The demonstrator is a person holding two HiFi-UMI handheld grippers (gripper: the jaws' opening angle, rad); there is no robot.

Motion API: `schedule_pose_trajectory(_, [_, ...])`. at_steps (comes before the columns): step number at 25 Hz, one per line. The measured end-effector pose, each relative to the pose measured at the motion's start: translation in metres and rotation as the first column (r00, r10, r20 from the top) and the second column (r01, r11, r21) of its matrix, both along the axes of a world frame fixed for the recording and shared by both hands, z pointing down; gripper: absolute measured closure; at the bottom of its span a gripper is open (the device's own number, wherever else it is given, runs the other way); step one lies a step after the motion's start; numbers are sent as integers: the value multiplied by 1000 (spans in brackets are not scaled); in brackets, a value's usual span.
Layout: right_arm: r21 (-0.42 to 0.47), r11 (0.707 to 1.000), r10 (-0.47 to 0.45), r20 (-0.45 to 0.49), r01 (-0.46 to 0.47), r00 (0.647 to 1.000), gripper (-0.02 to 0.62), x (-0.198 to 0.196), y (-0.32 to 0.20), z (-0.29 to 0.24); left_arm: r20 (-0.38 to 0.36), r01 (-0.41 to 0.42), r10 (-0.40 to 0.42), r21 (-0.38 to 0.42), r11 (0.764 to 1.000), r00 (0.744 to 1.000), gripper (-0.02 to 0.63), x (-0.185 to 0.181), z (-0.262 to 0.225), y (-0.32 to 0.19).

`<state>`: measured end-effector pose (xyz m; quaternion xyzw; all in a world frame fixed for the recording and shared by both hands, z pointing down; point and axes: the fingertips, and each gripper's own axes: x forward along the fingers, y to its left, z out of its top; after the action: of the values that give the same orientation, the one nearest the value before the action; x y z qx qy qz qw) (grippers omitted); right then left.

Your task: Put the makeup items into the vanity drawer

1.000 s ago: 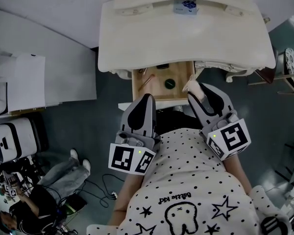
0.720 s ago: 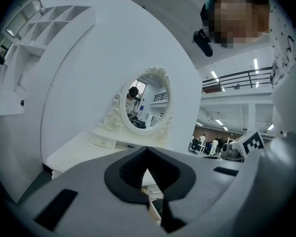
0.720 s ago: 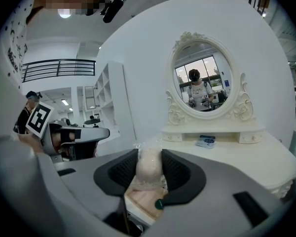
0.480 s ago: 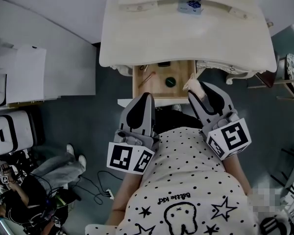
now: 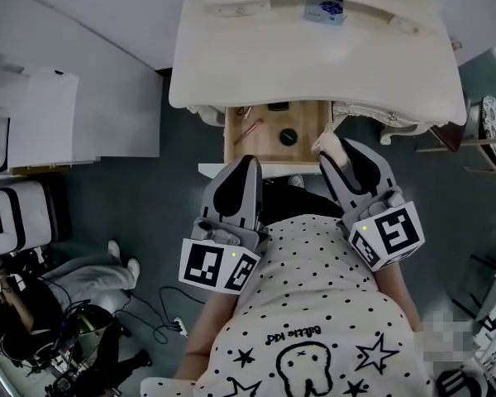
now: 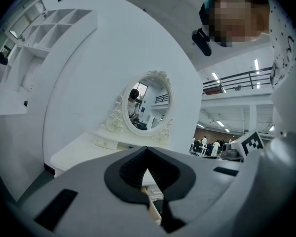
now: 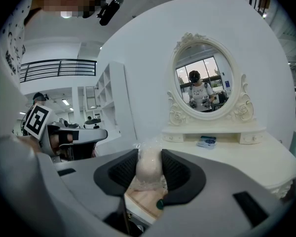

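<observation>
Two-handed, hovered at six o'clock of the open vanity drawer [image 5: 264,150]. Clamped the right gripper [image 7: 149,157] on a plastic-wrapped pale sponge [image 5: 325,144] over the drawer's four o'clock corner. Held the left gripper [image 5: 248,164] with jaws pressed together, empty. Saw a round green pot [image 5: 288,137] and pink stick [image 5: 250,131] inside.

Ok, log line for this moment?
right gripper: jaws shut on wrapped sponge, above drawer | left gripper: jaws shut, empty | drawer: open, round dark item inside
</observation>
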<state>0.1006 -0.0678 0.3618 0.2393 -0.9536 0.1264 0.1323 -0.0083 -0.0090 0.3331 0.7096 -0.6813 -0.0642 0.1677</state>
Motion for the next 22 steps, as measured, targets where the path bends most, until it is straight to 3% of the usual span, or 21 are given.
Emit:
schedule_pose_trajectory(6, [3, 1000, -3, -12, 3, 1000, 443, -6, 8, 1, -13, -1, 1, 3, 1000, 1000, 611, -6, 3, 8])
schedule_pose_trajectory(12, [39, 998, 57, -28, -56, 998, 443, -11, 5, -3, -24, -21, 21, 6, 1000, 999, 611, -19, 4, 12])
schedule_pose_trajectory(19, [26, 995, 100, -83, -98, 992, 443, -34, -1, 0, -36, -107, 106, -25, 994, 994, 611, -38, -1, 8])
schedule_pose_trajectory(22, [13, 995, 104, -107, -103, 989, 443, -45, -8, 9, -32, -107, 106, -37, 994, 994, 610, -49, -1, 8])
